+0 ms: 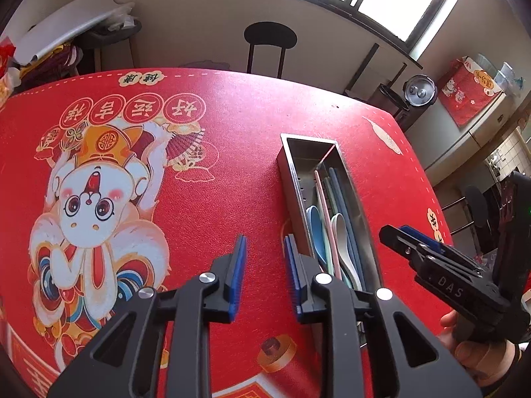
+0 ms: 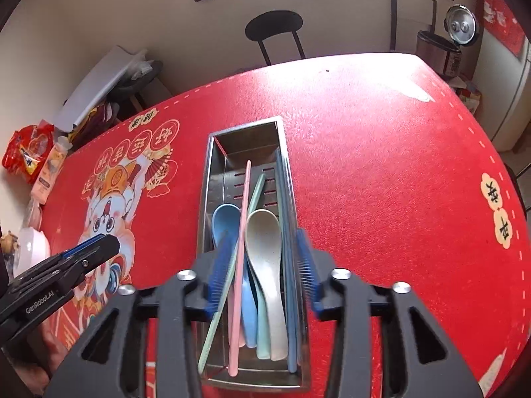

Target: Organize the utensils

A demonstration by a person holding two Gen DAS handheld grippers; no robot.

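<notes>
A steel utensil tray (image 2: 212, 152) lies lengthwise on the red tablecloth (image 2: 381, 165). Inside it are a blue spoon (image 2: 225, 222), a pale grey spoon (image 2: 262, 232), a pink chopstick (image 2: 244, 215), a green chopstick (image 2: 257, 192) and blue chopsticks (image 2: 285, 215). The green chopstick's near end sticks out over the tray's near rim. My right gripper (image 2: 264, 248) hovers open over the tray's near half, its pads either side of the utensils and gripping none. My left gripper (image 1: 265, 248) is open and empty over bare cloth, just left of the tray (image 1: 288, 165).
A black stool (image 1: 270, 38) stands past the table's far edge. A rice cooker (image 1: 419, 91) sits off the far right corner. Snack packets (image 2: 30, 152) and a white dish (image 2: 33, 248) crowd the table's left side. A cartoon figure (image 1: 96, 205) is printed on the cloth.
</notes>
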